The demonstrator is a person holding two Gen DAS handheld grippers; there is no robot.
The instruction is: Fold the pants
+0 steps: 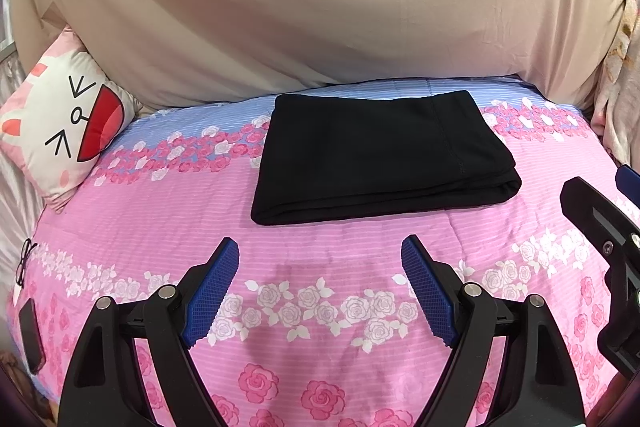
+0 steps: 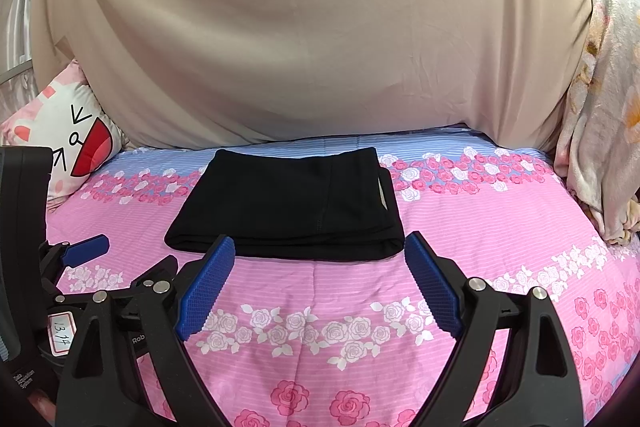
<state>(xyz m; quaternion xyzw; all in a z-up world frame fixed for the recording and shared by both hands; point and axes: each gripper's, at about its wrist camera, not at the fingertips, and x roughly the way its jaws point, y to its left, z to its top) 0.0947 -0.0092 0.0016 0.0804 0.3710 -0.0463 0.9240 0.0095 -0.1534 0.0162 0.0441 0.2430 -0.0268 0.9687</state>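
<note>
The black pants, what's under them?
The folded black pants lie flat on the pink flowery blanket. Its roses and stripes show all around them. Whatever is right beneath the pants is covered, so nothing more can be told.

Little legible text in your two views. In your right wrist view, a white label with a red border (image 2: 61, 331) sits on the body of the left gripper (image 2: 120, 259) at the left edge; handwritten on it is "13.14", tilted. Just right of it, on the black frame of your right gripper (image 2: 320, 243), white print starts "Rob" and is cut off by the finger arm. Lower left, small white print runs along a black part at the frame edge, too blurred to read. Your left wrist view shows no readable text.
</note>
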